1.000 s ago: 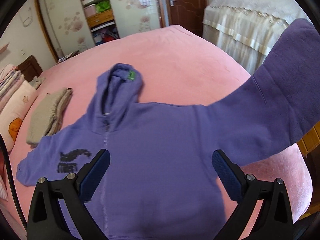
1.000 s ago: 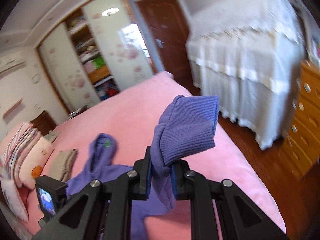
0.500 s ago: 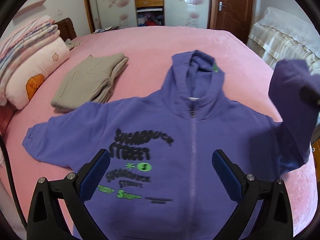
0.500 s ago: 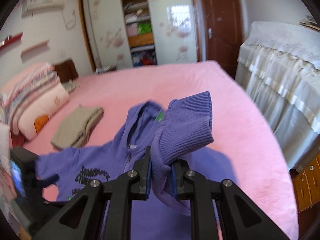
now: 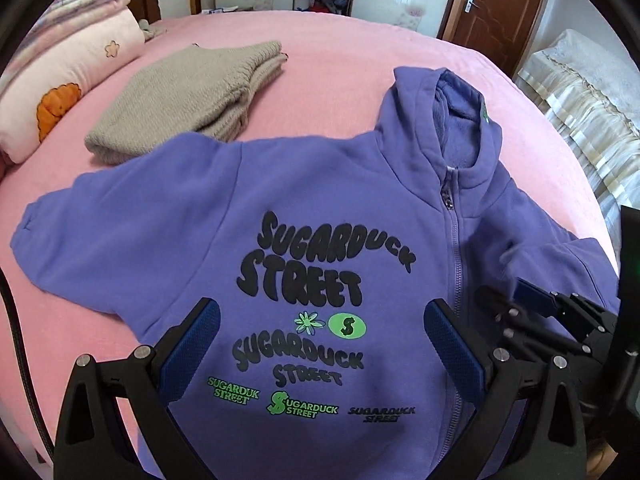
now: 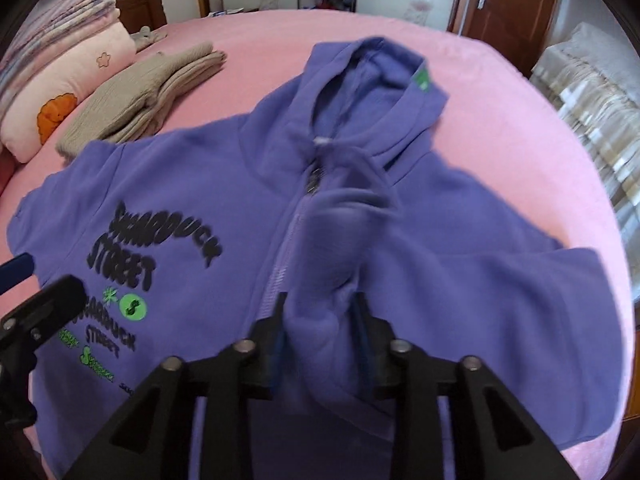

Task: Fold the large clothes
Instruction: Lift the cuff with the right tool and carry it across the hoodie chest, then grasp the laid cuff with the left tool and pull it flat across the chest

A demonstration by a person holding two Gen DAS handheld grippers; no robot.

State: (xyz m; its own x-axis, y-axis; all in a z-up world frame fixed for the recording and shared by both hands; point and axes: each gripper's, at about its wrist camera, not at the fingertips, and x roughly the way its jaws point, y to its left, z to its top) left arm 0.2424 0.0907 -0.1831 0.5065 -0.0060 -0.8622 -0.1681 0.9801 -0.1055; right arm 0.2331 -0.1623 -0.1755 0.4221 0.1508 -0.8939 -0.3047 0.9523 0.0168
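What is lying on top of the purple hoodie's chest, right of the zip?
Its own sleeve, folded across the hoodie, cuff end between the right gripper pads, whose jaws have just been opening. The chest fabric beneath is covered.

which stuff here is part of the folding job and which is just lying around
Part of the job:
- purple hoodie, spread front-up on the bed
- its sleeve, between the right gripper jaws, which have just been opening
- left gripper, open, above the hoodie

Just lying about:
- folded beige sweater
- pillow
- pink bed cover
- door
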